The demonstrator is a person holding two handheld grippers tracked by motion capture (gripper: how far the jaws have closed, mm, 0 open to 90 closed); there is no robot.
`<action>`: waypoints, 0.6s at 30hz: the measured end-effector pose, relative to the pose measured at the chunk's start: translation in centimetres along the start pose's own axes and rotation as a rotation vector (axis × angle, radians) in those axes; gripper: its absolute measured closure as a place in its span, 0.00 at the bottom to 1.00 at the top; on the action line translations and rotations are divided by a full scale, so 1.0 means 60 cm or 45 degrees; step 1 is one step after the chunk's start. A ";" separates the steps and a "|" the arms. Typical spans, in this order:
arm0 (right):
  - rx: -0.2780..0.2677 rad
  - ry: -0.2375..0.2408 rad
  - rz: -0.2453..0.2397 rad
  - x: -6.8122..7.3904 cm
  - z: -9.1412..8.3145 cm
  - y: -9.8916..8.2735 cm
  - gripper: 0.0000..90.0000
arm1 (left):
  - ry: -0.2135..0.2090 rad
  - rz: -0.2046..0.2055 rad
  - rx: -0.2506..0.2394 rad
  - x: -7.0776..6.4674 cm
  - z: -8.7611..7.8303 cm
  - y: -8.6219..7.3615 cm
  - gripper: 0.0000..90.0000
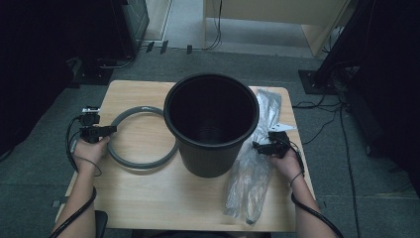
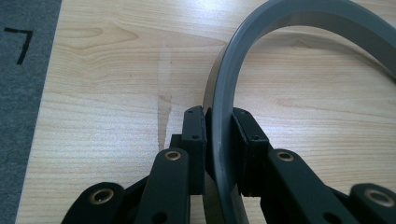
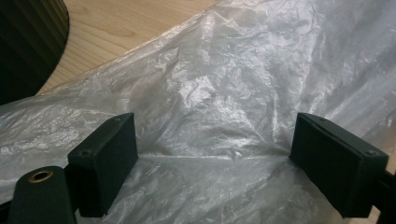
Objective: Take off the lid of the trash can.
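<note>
From above, we see our left forearm come up along the left edge of the counter, the hand wrapped round the left gripper, which points level toward the right at the left side of the grey ring. The ring lies flat on the counter's left half, just beside the black bin that stands upright in the middle. Our right forearm rises along the right edge, the wrist bent inward, and the right gripper points left over the clear plastic bag, which stretches along the right edge from the far corner to the near edge. In the left gripper view, we see the fingers closed on the ring's band, one pad on its outer face and one on its inner, the ring curving away over the wood. In the right gripper view, the fingers stand wide apart with the crumpled bag spread between and beyond them; we cannot tell whether the pads touch the plastic. The bin's ribbed wall shows at the upper left.
</note>
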State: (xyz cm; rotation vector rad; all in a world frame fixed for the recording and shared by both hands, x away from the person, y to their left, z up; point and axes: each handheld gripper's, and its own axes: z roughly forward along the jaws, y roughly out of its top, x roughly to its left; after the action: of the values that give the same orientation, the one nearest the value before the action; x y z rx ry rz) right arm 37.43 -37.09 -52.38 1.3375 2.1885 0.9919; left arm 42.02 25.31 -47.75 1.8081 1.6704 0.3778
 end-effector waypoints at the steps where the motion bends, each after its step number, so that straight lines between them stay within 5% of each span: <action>1: 0.000 0.000 0.000 0.000 0.000 0.000 0.16 | 0.001 -0.001 -0.001 0.000 0.001 -0.001 0.85; 18: 0.000 0.001 0.001 0.000 0.000 0.000 0.16 | -0.013 0.010 -0.011 0.018 0.019 -0.016 0.85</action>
State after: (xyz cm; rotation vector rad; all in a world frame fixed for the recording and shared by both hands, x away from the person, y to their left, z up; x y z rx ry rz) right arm 37.44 -37.07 -52.38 1.3379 2.1891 0.9925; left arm 42.12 26.08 -49.45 1.8076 1.6526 0.3777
